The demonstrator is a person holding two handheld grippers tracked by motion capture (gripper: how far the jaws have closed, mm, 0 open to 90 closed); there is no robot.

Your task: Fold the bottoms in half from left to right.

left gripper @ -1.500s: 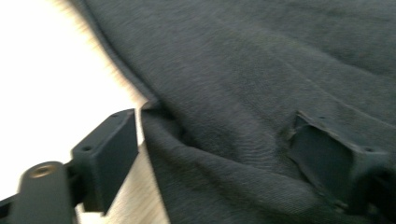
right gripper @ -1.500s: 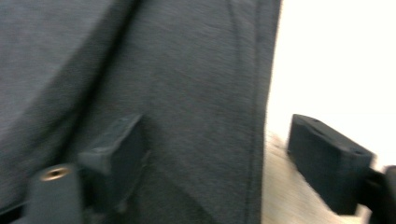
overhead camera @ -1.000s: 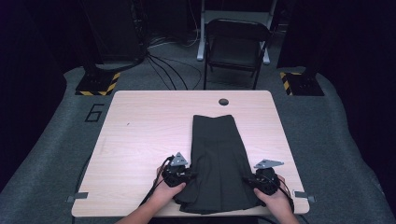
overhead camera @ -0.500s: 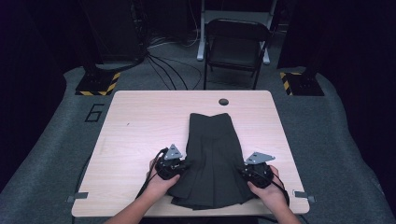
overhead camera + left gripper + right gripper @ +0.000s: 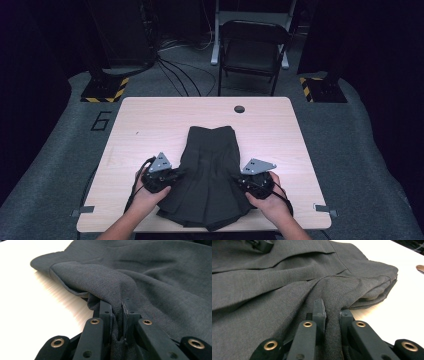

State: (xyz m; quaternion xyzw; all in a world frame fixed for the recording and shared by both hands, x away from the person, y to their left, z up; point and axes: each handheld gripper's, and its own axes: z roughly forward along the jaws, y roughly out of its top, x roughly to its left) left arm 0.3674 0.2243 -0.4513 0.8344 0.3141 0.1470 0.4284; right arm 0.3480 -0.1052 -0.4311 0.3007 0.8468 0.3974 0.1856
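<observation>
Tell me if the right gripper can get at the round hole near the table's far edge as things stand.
Probably not yet: the right gripper is shut on the dark skirt at the near side, with the hole far beyond. The bare tabletop between is free once it lets go.

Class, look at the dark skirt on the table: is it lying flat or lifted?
Partly lifted: each claw, left and right, pinches a side edge of the skirt into a raised ridge.
</observation>
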